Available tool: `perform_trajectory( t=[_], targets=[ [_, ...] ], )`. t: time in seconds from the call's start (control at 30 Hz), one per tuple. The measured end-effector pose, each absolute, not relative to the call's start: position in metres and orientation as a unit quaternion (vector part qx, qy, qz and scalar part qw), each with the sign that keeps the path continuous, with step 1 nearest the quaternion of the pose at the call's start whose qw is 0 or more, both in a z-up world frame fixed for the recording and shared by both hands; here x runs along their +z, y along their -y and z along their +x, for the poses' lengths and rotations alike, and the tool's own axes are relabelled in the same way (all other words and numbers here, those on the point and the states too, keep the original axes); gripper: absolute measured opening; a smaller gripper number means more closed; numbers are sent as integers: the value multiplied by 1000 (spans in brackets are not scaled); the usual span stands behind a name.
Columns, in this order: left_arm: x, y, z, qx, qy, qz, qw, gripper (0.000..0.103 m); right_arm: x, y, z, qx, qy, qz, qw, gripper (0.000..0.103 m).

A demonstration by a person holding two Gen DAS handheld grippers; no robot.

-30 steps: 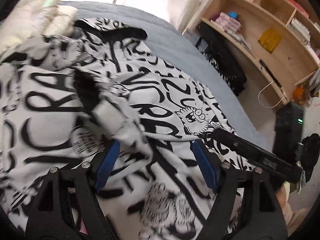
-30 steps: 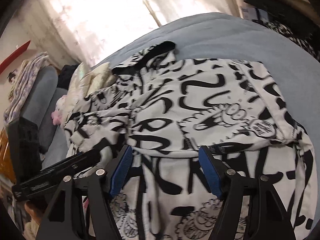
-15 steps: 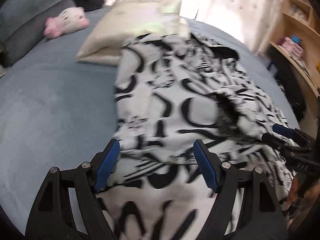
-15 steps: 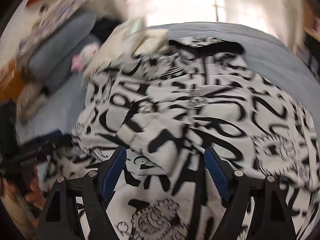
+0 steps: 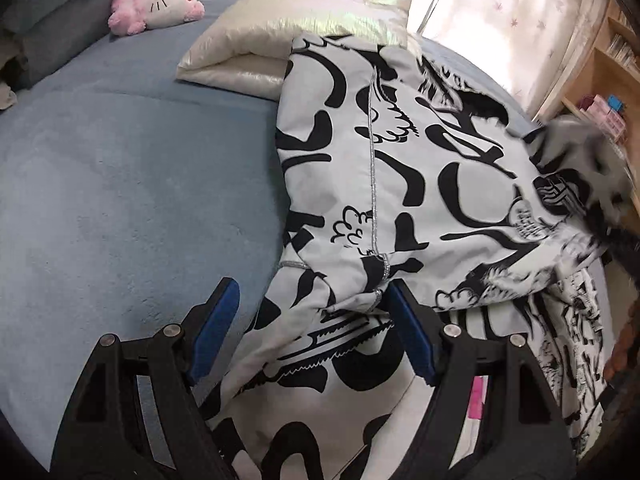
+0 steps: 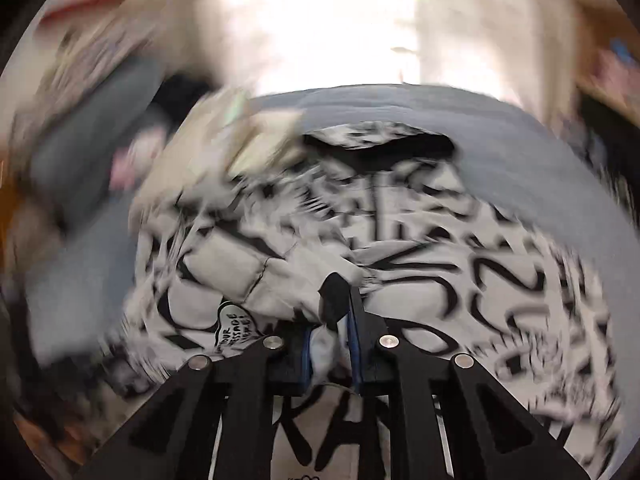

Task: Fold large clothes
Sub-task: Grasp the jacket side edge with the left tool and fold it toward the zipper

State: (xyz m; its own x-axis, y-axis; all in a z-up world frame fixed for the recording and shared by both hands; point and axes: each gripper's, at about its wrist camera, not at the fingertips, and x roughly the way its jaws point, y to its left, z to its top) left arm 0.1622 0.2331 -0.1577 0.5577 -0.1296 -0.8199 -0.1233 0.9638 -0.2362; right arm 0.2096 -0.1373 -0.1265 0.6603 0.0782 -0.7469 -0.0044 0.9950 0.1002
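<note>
Your left gripper [image 5: 312, 320] has its fingers spread wide over the black-and-white garment [image 5: 420, 184], which lies on the blue bed [image 5: 120, 184]. Your right gripper [image 6: 332, 320] is closing, and a fold of the garment sits pinched between its pads.

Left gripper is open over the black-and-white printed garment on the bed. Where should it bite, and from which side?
Probably the folded corner with the silver stitched seam, on the black-and-white printed garment. It bunches up between the open left gripper's blue pads. Come from the bare blue bedspread side, where nothing blocks the way.
</note>
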Motion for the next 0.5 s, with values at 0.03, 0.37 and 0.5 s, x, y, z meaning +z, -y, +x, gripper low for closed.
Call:
perform_trajectory(
  t=[0.03, 0.37, 0.5],
  targets=[
    [-159, -232, 163, -2, -473, -130, 871, 74, -144, 153, 212, -5, -451, 60, 891, 37],
    [-123, -236, 182, -37, -462, -117, 878, 74, -172, 229, 207, 5, -519, 172, 837, 81],
    [-121, -235, 225, -45, -476, -100, 872, 74, -167, 245, 248, 12, -507, 191, 840, 81]
  ],
)
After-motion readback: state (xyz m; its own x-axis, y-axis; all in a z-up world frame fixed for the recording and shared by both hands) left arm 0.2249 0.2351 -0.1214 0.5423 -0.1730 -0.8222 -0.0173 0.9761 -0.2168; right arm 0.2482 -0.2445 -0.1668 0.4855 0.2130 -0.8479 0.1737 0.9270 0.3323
